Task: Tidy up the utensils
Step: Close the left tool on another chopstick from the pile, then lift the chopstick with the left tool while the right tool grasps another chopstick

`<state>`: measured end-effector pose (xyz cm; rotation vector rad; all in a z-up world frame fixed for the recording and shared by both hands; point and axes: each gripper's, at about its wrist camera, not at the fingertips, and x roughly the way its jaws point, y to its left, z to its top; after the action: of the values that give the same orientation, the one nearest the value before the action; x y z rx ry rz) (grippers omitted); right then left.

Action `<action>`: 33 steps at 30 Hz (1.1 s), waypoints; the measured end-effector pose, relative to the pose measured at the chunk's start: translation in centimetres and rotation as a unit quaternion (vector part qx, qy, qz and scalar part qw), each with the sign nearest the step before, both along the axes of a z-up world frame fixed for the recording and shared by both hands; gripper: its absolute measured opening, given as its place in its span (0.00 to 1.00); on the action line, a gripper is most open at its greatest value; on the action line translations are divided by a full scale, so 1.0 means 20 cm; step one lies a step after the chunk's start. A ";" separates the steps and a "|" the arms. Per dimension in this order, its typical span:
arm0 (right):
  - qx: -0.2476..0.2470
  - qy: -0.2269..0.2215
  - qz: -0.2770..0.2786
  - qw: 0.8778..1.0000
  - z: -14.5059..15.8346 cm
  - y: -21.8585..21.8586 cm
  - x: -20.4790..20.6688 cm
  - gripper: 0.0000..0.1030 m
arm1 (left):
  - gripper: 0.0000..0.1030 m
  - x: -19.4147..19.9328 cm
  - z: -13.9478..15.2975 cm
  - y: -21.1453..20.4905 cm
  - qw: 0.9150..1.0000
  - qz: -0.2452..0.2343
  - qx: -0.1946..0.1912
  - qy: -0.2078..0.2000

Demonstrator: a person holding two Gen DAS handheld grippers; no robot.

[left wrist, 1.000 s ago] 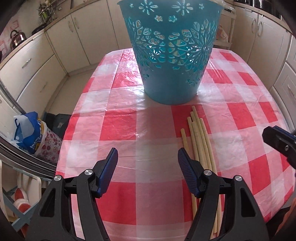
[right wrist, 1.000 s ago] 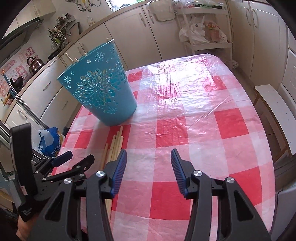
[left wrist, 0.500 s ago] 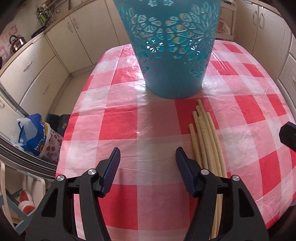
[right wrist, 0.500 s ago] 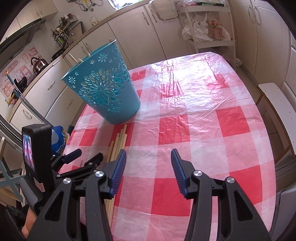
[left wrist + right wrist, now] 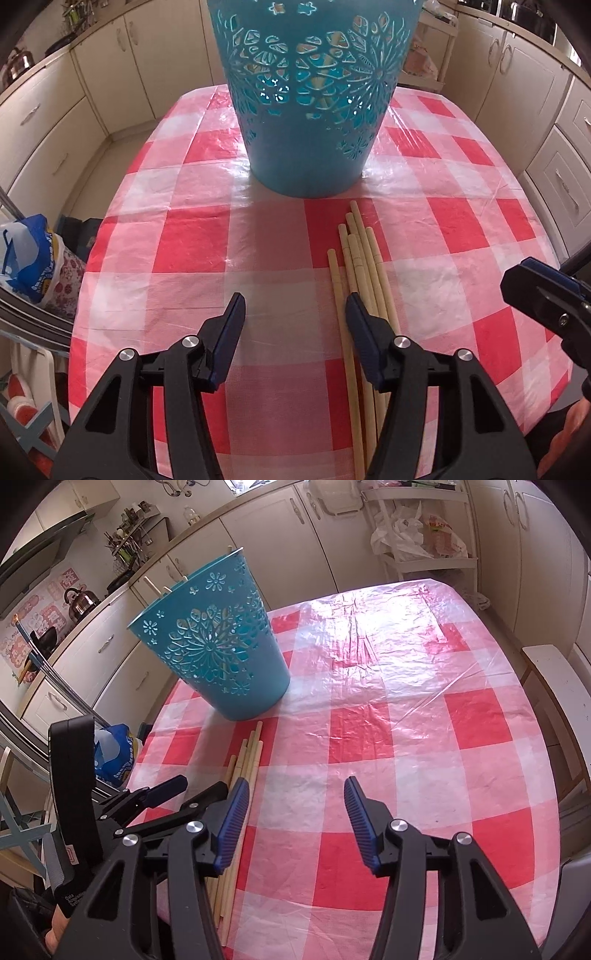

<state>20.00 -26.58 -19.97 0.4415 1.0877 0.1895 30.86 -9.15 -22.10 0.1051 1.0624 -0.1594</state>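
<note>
A teal cut-out basket (image 5: 310,99) (image 5: 218,653) stands on the red-and-white checked tablecloth (image 5: 266,240) (image 5: 399,716); a few wooden sticks poke out of its rim (image 5: 151,585). Several pale wooden chopsticks (image 5: 358,266) (image 5: 247,757) lie side by side on the cloth just in front of it. My left gripper (image 5: 295,314) (image 5: 199,784) hovers over the cloth just left of the bundle, its right finger over the sticks; its jaws are closing with nothing between them. My right gripper (image 5: 295,794) (image 5: 535,284) hangs to the right of the sticks, jaws opening and empty.
Cream kitchen cabinets (image 5: 110,70) ring the table. A blue and floral bag (image 5: 29,258) sits on the floor to the left. A white shelf rack with plastic bags (image 5: 417,535) stands at the back, a white bench (image 5: 557,686) to the right.
My left gripper's jaws have narrowed and its view has drawn closer to the basket and chopsticks. The right gripper's jaws have widened slightly; it has hardly moved.
</note>
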 end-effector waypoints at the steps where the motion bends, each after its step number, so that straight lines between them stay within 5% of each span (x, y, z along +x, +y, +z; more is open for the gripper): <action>1: 0.001 0.000 0.000 1.000 0.00 0.00 0.00 0.51 | 0.52 0.00 -0.01 0.00 1.000 0.003 0.007 0.005; 6: 0.000 0.001 0.009 1.000 0.00 0.02 0.00 0.51 | 0.42 -0.02 -0.01 -0.02 1.000 -0.011 0.016 0.000; 11: -0.026 0.015 0.029 0.999 -0.03 0.07 0.01 0.51 | 0.06 -0.04 -0.01 -0.07 0.999 -0.049 -0.001 0.001; 17: -0.052 0.031 0.047 0.997 -0.08 0.12 0.01 0.51 | 0.05 0.01 0.03 0.03 0.998 -0.031 -0.033 0.039; 20: -0.067 0.024 0.064 0.995 -0.09 0.18 0.02 0.47 | 0.05 0.03 0.15 0.11 0.999 -0.013 -0.051 0.012; 25: -0.078 0.019 0.081 0.993 -0.14 0.28 0.06 0.27 | 0.05 0.03 0.35 0.22 0.993 0.000 -0.106 -0.049; 30: -0.061 0.022 0.082 0.994 -0.18 0.32 0.11 0.27 | 0.05 0.01 0.39 0.27 0.988 0.005 -0.139 -0.061; 33: -0.092 0.012 0.089 0.992 -0.18 0.38 0.12 0.27 | 0.05 0.01 0.42 0.29 0.987 0.003 -0.144 -0.068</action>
<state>22.38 -19.02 -23.52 0.1816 1.1574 0.2381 31.08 -3.28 -13.61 -0.1473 0.8931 -0.2949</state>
